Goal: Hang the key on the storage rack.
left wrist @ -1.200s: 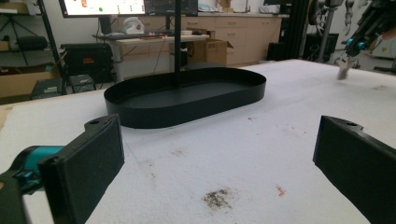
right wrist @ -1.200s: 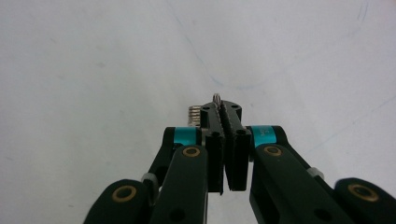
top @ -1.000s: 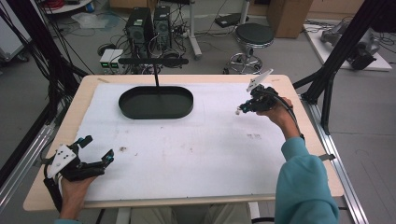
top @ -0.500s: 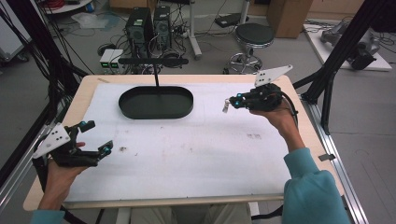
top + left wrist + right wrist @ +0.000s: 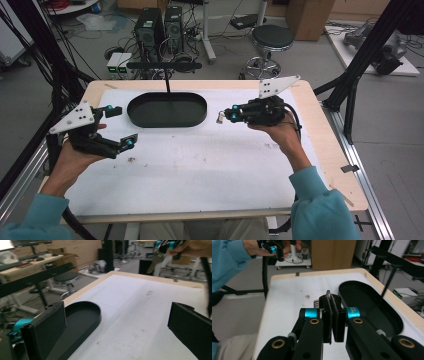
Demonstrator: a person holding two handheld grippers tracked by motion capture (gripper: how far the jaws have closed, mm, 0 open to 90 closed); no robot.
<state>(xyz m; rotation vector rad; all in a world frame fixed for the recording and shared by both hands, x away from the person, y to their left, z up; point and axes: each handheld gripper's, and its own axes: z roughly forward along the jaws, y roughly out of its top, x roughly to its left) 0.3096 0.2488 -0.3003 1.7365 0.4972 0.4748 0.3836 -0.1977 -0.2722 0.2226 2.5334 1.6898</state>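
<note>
A person holds my right gripper (image 5: pixel 231 115) above the white mat, just right of the black oval tray (image 5: pixel 150 108). It is shut on a small silvery metal piece (image 5: pixel 220 118), whose thin edge (image 5: pixel 329 296) sticks out past the closed jaws of that gripper (image 5: pixel 333 315). In the left gripper view the same piece (image 5: pixel 156 258) hangs at the top right. My left gripper (image 5: pixel 121 127) hovers over the mat's left side, near the tray's left end. Its jaws stand wide apart with nothing between them, and between them I see the tray (image 5: pixel 82 317) and the mat.
A white mat (image 5: pixel 210 165) covers the wooden table (image 5: pixel 330 150). A black post (image 5: pixel 167 85) with a crossbar stands behind the tray. Black frame struts flank both table sides. A stool (image 5: pixel 270 40) and computer towers (image 5: pixel 160 25) stand on the floor beyond.
The right gripper has carried the metal piece leftward, closer to the tray. The left gripper has lifted and moved forward and right toward the tray's left end, staying open.
</note>
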